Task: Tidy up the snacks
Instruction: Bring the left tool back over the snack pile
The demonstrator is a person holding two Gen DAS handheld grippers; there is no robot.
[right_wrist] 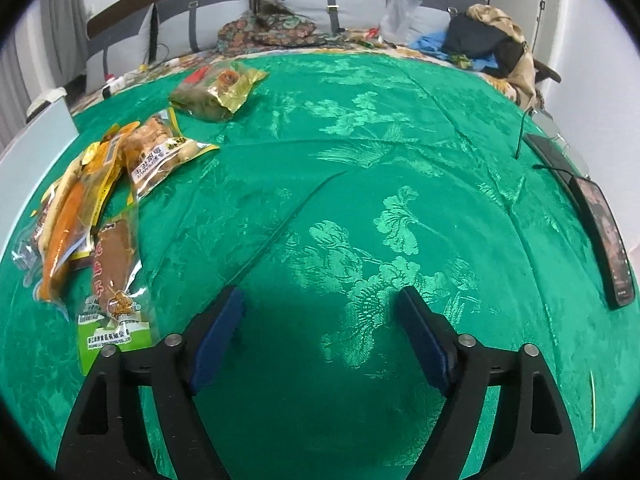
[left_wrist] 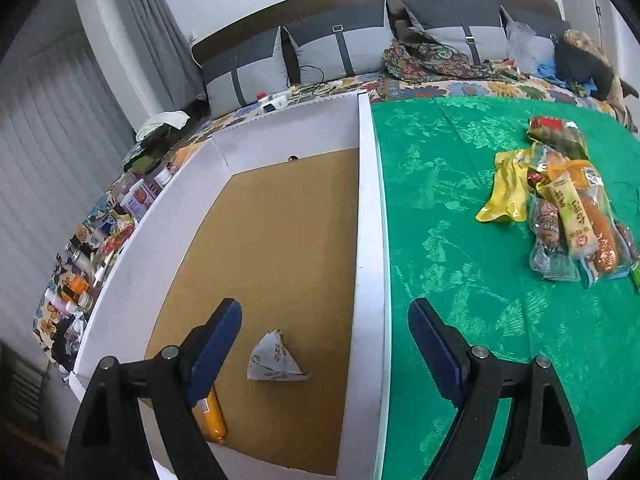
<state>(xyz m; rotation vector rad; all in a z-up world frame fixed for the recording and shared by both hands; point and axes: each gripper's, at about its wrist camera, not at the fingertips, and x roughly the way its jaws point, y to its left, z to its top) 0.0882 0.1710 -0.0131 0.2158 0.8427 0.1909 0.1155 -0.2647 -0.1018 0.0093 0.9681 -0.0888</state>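
Green patterned cloth spreads under you, with the white-walled cardboard box at its left edge, the snack packets heaped on the cloth, a small triangular packet in the box, and your left gripper and right gripper both wide and empty.

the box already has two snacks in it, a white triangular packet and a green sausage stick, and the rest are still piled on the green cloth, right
Not quite. In the left wrist view the sausage stick in the box is orange, not green. The rest holds: the white triangular packet lies beside it, and the other snacks are still piled on the green cloth.
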